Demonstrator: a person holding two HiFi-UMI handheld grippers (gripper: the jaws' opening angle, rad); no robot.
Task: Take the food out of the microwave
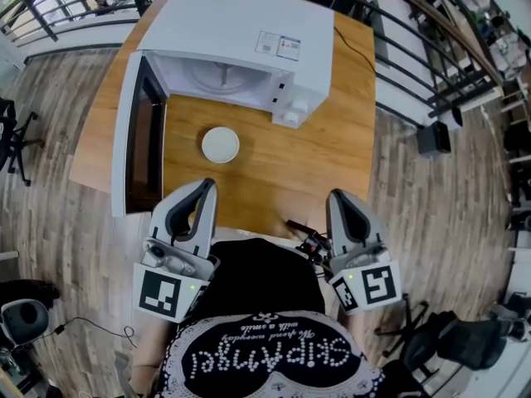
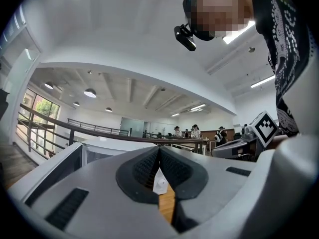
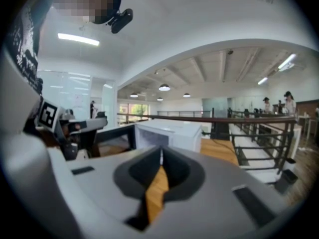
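In the head view, the white dish is seen set on the wooden table, just in front of the microwave, whose door is swung open to the left. The left gripper and the right gripper are held at the table's near edge. In the left gripper view, its jaws are pressed together on nothing, and the dish is glimpsed beyond them. In the right gripper view, its jaws are likewise closed and empty, with the microwave ahead.
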